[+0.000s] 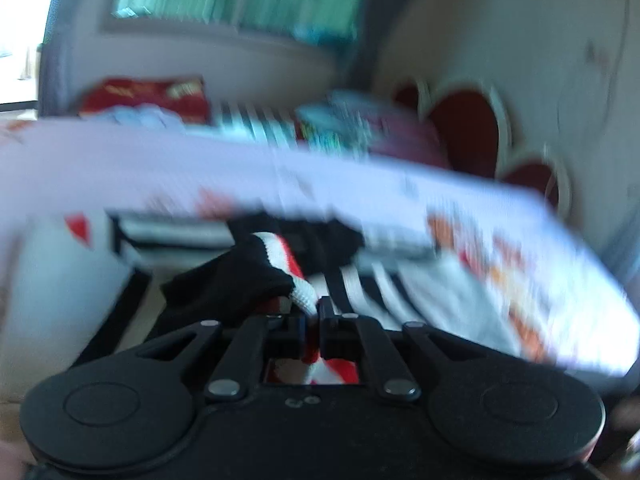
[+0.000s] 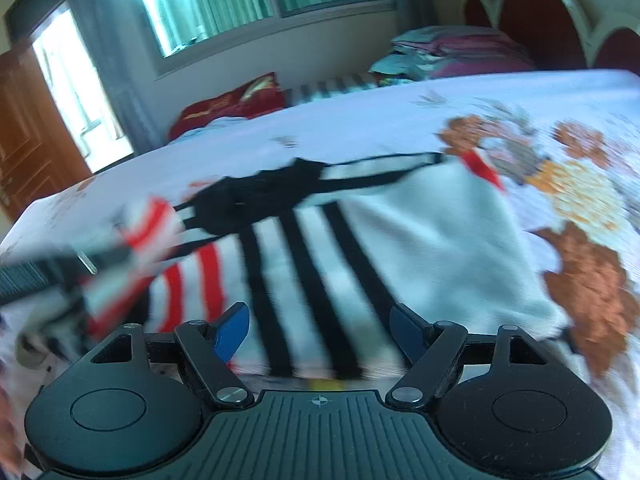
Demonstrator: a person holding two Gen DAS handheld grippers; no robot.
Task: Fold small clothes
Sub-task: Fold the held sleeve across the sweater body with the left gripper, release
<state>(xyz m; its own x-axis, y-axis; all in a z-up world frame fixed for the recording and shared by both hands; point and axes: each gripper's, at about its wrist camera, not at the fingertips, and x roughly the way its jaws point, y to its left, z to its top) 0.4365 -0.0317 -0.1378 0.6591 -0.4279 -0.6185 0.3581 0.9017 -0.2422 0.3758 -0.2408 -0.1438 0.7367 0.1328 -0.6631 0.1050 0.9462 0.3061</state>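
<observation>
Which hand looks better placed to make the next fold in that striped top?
Probably the left: the left gripper is shut on the striped top's cuff, ready to carry it. The right gripper is open, holding nothing.

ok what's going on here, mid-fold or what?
Mid-fold, it seems. The left tool is shut on the red, white and black edge of a small striped garment that lies on the floral bedsheet. The right tool hangs open just above the garment's black-striped part, gripping nothing. In the right wrist view the left tool shows blurred at the garment's red-striped end. The fold is not yet finished; most of the garment lies spread out.
</observation>
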